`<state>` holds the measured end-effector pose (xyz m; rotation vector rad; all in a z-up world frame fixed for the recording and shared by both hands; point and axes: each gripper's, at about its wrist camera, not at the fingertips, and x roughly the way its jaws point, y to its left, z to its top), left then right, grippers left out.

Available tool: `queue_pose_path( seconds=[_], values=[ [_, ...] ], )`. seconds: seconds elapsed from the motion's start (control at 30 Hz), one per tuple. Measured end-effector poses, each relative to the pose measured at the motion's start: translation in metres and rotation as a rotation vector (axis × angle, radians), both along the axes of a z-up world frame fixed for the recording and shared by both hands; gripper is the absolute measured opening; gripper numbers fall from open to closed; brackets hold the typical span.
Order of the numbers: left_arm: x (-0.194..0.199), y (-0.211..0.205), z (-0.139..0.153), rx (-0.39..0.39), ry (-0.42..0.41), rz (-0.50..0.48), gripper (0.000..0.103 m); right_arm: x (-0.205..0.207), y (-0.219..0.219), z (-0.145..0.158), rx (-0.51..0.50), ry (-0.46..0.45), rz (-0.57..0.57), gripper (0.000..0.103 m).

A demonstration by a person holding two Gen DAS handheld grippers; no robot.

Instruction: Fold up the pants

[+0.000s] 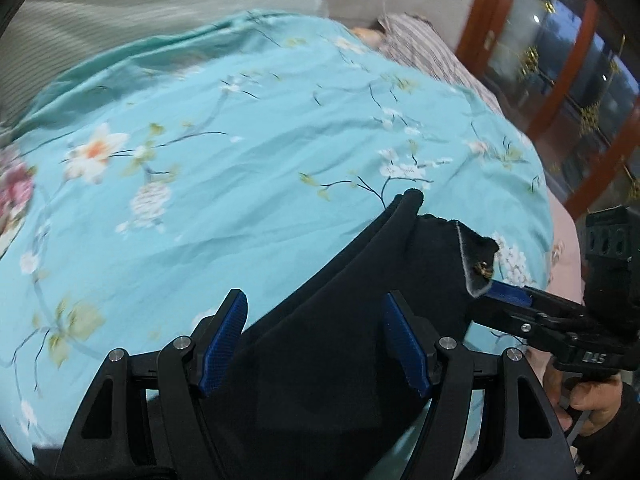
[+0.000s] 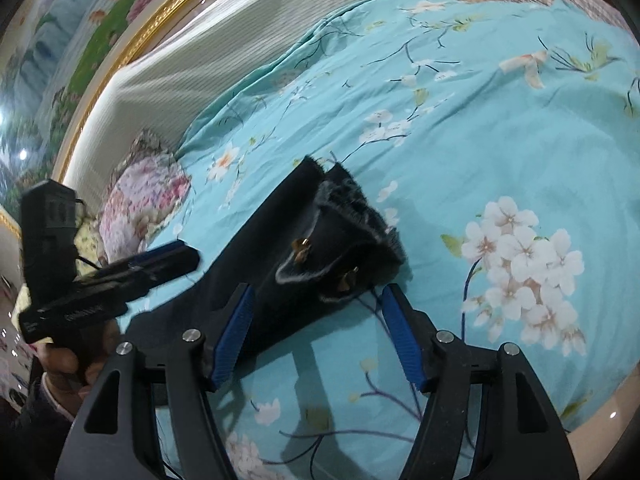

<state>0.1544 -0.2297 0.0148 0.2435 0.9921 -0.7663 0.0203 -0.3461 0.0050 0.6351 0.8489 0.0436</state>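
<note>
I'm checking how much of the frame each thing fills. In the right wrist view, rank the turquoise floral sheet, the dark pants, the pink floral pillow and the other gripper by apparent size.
1. turquoise floral sheet
2. dark pants
3 and 4. pink floral pillow and left gripper: they look alike, and the gripper's nearness leaves their order unsure.

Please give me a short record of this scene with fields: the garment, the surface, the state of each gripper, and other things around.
garment: dark pants, lying on the bed, waistband end with brass buttons turned open
surface: turquoise floral bedsheet
left gripper: jaws open, pants fabric between them, not clamped
right gripper: jaws open, hovering at the waistband end, left pad over the cloth
other things: striped pillow, floral cushion, wooden-framed glass door
</note>
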Motion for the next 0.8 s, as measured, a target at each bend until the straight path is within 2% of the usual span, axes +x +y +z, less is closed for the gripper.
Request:
queue_pose_path(
  seconds=[0.1,0.17,0.27,0.37,0.43,0.47,0.5,0.53,0.57,0.67,0.8],
  values=[
    [0.011,-0.019,-0.010,0.021,0.023,-0.040,0.071,0.002,-0.006,-0.002,0.039,-0.013,-0.019,0.067],
    [0.016,-0.034,-0.015,0.021,0.043,-0.094,0.071,0.004,-0.011,-0.005,0.071,-0.019,-0.030,0.063],
    [0.023,-0.055,-0.025,0.045,0.077,-0.163,0.064,0.005,-0.014,-0.009,0.084,-0.027,-0.045,0.050],
    [0.031,-0.071,-0.032,0.045,0.107,-0.200,0.063,0.005,-0.015,-0.014,0.087,-0.034,-0.060,0.037],
    [0.036,-0.079,-0.033,0.029,0.132,-0.221,0.053,0.005,-0.016,-0.016,0.081,-0.036,-0.068,0.019],
    [0.038,-0.084,-0.033,0.018,0.147,-0.231,0.042,0.005,-0.017,-0.017,0.077,-0.036,-0.070,0.017],
    [0.039,-0.089,-0.033,0.007,0.164,-0.245,0.035,0.004,-0.019,-0.018,0.081,-0.041,-0.074,0.015],
    [0.039,-0.095,-0.033,0.003,0.175,-0.264,0.021,0.004,-0.020,-0.017,0.084,-0.051,-0.081,0.014],
    [0.038,-0.101,-0.032,0.006,0.171,-0.279,0.013,0.003,-0.022,-0.017,0.080,-0.056,-0.084,0.014],
    [0.038,-0.113,-0.025,-0.001,0.151,-0.278,0.010,0.003,-0.027,-0.010,0.034,-0.076,-0.092,0.013],
    [0.047,-0.110,-0.005,-0.115,0.178,-0.247,0.010,0.004,-0.048,-0.005,0.039,-0.089,-0.129,0.013]
  ],
)
